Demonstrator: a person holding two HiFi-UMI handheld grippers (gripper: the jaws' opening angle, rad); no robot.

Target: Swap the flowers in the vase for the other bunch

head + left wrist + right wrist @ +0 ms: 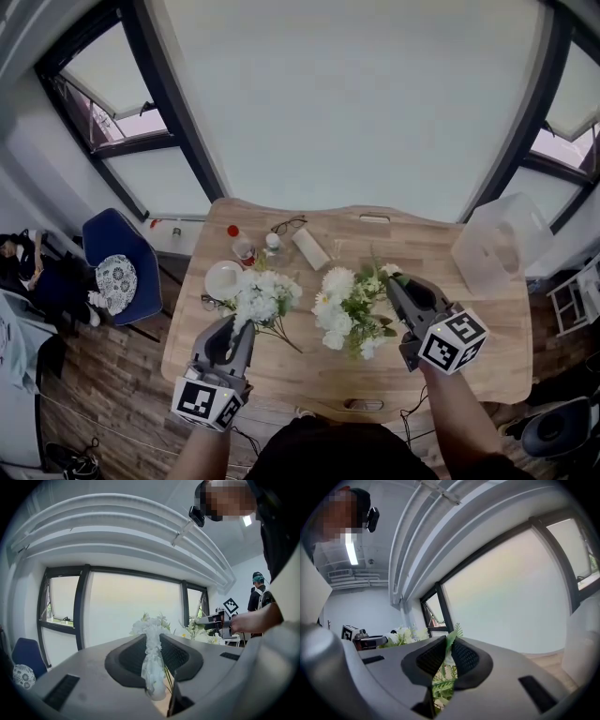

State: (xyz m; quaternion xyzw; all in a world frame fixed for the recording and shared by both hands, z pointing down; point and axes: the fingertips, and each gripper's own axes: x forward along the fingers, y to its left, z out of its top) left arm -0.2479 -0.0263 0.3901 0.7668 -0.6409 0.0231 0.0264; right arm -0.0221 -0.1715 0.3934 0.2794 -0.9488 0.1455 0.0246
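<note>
Your left claw (152,638) is partly closed. Its two sides squeeze a thin white vase (153,670). The vase stands up straight between them, over the near left part of the wooden bench (469,361). I cannot tell if its bottom rests on the wood.

A white bunch (262,292) of flowers is just past the tip of your left claw. Its thin stems point toward you and to the right. In the left gripper view the white flowers show right at the top of the vase. I cannot tell if they are in the vase or behind it.

Your right claw (394,281) is almost fully closed. It pinches green leaves and stems of the leafy bunch (349,314). This bunch has white flowers and lots of green leaves. It is in the middle of the bench, just left of your right claw and a little apart from the white bunch.

At the far side of the bench there is a white plate (223,279), a bottle (240,246) with a red cap and a pair of glasses (288,226). A big clear box (497,246) stands at the far right corner. A blue chair (136,272) is on the floor to the left.
</note>
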